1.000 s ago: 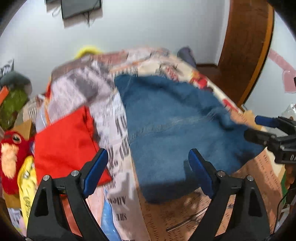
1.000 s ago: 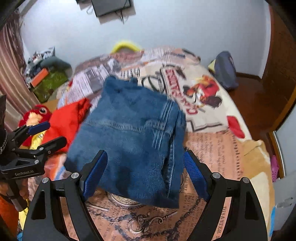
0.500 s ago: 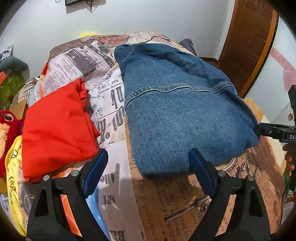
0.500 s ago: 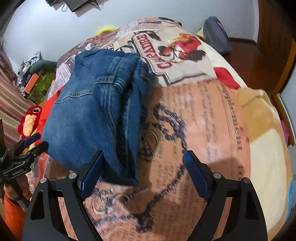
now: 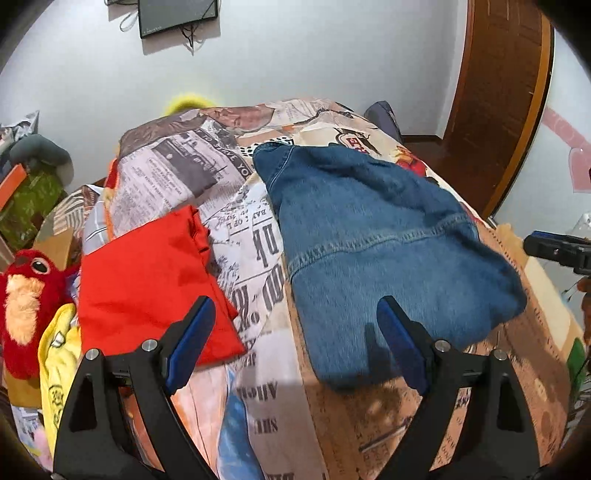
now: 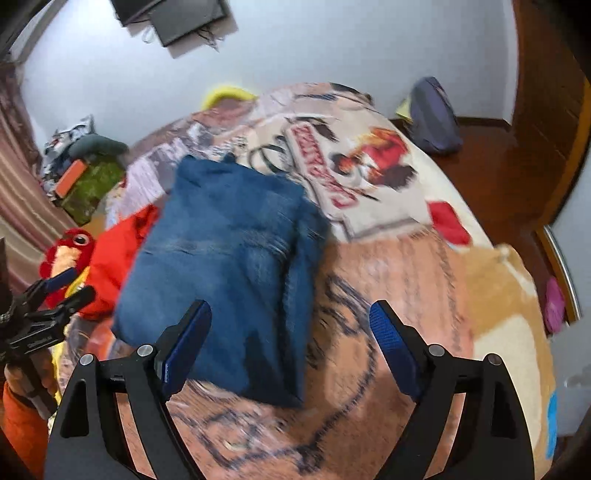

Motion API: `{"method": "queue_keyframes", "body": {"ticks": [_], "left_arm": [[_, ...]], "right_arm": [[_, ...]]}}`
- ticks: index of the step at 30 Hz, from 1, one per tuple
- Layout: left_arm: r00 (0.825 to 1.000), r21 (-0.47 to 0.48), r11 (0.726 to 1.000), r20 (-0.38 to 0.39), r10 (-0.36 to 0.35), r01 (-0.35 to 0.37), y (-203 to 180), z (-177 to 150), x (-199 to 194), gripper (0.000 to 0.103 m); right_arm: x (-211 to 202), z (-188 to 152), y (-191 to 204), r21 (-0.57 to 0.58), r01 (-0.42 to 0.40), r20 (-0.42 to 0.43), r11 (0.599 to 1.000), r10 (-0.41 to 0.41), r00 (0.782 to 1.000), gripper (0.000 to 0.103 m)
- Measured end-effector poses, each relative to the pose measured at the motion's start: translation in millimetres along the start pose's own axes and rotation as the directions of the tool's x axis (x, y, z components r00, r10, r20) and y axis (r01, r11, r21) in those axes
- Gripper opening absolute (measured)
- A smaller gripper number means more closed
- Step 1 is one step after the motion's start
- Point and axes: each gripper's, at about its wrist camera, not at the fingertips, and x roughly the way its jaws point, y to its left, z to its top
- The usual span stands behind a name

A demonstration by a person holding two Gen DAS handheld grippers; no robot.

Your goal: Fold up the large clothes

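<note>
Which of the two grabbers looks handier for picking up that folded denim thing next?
Probably left: the left gripper hangs open with one finger over the folded denim garment's near edge. The right gripper is open too, mostly over the bedspread.

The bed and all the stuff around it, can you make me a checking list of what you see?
Surface: bed with a newspaper-print cover.
Job's things: folded denim garment lying flat on the cover; folded red garment beside it, apart.
Clutter: red plush bird, yellow cloth, dark bag on the floor.
Grippers: left gripper open, holding nothing; right gripper open, holding nothing.
Cables: wires hang under the wall screen.
Surroundings: white wall, wooden door.
</note>
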Motion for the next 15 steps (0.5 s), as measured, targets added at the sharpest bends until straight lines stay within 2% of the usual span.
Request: {"method": "queue_keyframes", "body": {"ticks": [4, 6, 8, 12, 13, 15], "left_arm": [[0.995, -0.024, 0.997, -0.062, -0.081, 0.080, 4.8, 14.5, 23.6, 0.089], [0.984, -0.048, 0.990, -0.106, -0.140, 0.136, 6.2, 17.9, 38.9, 0.089], [0.967, -0.079, 0.977, -0.146, -0.209, 0.200, 7.8, 19.4, 55.6, 0.089], [0.936, -0.152, 0.954, -0.207, -0.285, 0.257, 14.8, 19.9, 87.3, 0.089], [0.924, -0.181, 0.942, -0.214, -0.318, 0.282, 17.6, 19.9, 93.6, 0.089], [0.895, -0.241, 0.910, -0.221, -0.389, 0.336, 23.6, 21.0, 104.7, 0.089]], "right_arm": [[32.9, 12.7, 8.5, 0.009, -0.036, -0.044, 0.999, 0.036, 0.998, 0.087], [52.0, 15.4, 7.9, 0.019, -0.062, -0.089, 0.998, 0.064, 0.994, 0.087], [73.8, 17.6, 1.0, 0.044, -0.086, -0.144, 0.995, 0.092, 0.985, 0.087], [98.4, 20.6, -22.7, 0.085, -0.086, -0.219, 0.993, 0.103, 0.970, 0.087], [101.9, 21.7, -30.6, 0.099, -0.090, -0.221, 0.991, 0.110, 0.969, 0.087], [110.3, 23.9, -46.3, 0.146, -0.158, -0.246, 0.977, 0.191, 0.950, 0.088]]}}
